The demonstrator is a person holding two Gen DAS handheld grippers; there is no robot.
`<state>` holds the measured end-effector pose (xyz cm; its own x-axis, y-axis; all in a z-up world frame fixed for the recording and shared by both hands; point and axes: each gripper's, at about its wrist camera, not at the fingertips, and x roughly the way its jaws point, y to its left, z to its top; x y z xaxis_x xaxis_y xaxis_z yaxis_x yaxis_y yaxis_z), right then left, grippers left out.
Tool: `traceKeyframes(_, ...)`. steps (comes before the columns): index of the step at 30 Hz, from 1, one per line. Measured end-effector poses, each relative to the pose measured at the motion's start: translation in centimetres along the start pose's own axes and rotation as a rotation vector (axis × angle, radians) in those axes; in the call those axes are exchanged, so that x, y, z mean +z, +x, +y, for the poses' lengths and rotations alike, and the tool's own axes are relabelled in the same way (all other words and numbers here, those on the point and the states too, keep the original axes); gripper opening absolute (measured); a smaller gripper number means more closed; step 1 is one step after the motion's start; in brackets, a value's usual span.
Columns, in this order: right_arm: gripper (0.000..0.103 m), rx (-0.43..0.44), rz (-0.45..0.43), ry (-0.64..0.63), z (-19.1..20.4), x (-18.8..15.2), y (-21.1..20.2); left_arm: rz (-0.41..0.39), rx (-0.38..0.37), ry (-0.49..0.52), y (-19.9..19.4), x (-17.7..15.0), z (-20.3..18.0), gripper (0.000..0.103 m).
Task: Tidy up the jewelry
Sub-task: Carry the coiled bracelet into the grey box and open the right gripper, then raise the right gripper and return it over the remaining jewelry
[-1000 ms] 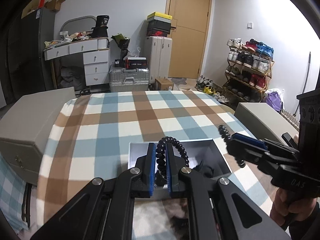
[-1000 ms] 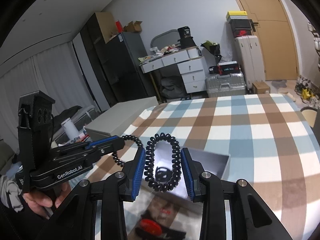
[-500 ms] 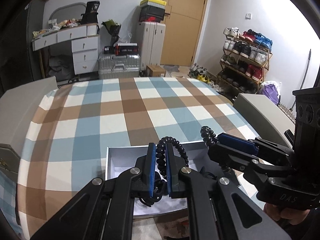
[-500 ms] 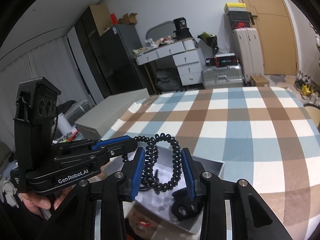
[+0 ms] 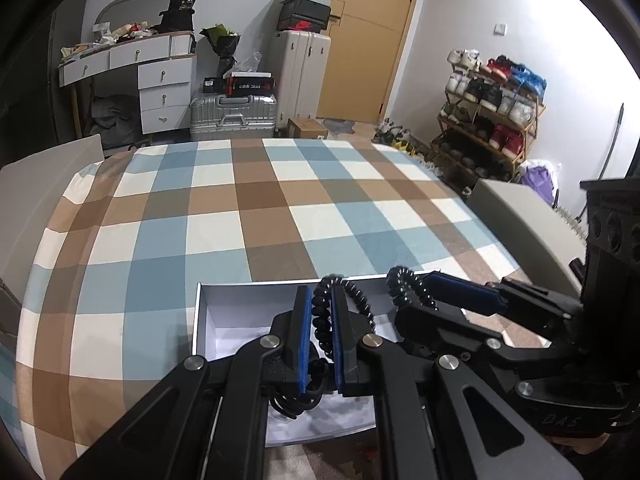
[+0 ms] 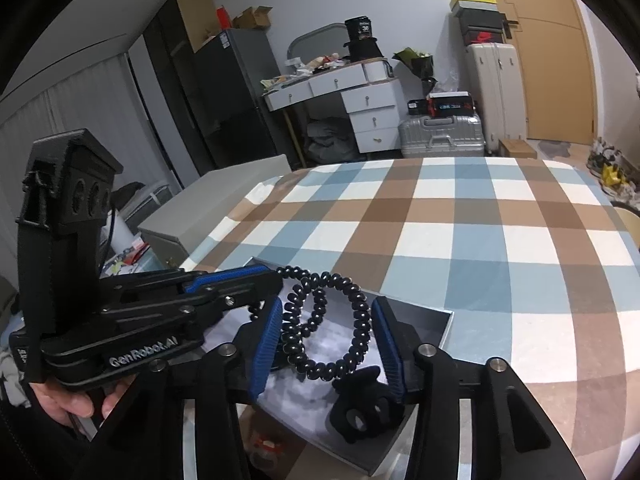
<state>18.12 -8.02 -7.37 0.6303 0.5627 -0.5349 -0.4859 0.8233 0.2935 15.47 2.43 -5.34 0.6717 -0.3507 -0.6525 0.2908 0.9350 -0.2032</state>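
Even indoor light, sharp focus, fisheye-bent dark corners

We read "GenRobot.AI" in pale letters along the side of the left gripper [image 6: 276, 276], low at the left of the right wrist view. On the right gripper [image 5: 404, 286], seen from the left wrist, faint letters like "DAS" sit near its handle. Far beyond both, a black box [image 6: 359, 28] atop the white desk [image 6: 340, 84] carries the number "36"
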Motion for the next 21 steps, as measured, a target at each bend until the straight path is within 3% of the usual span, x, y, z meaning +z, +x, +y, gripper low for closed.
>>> traceKeyframes(2, 0.05, -0.002, -0.001, 0.003, -0.1, -0.1, -0.1, -0.001, -0.007, -0.011, -0.2, 0.0, 0.2, 0.011)
traceKeyframes(4, 0.061, -0.002, -0.003, 0.008, -0.3, -0.2, -0.3, -0.006, 0.003, -0.014, -0.4, 0.0, 0.2, 0.029)
traceKeyframes(5, 0.066, -0.005, -0.01, 0.012, -0.4, -0.2, -0.5, -0.011, 0.001, -0.018, -0.6, -0.1, 0.2, 0.046)
traceKeyframes(6, 0.071, -0.011, -0.022, 0.016, -0.4, -0.3, -0.8, -0.016, 0.002, -0.021, -0.7, -0.1, 0.2, 0.054)
traceKeyframes(21, 0.083, -0.032, -0.136, -0.006, 1.6, -0.4, -6.6, -0.085, 0.047, 0.035, -4.3, -0.5, -1.8, 0.055)
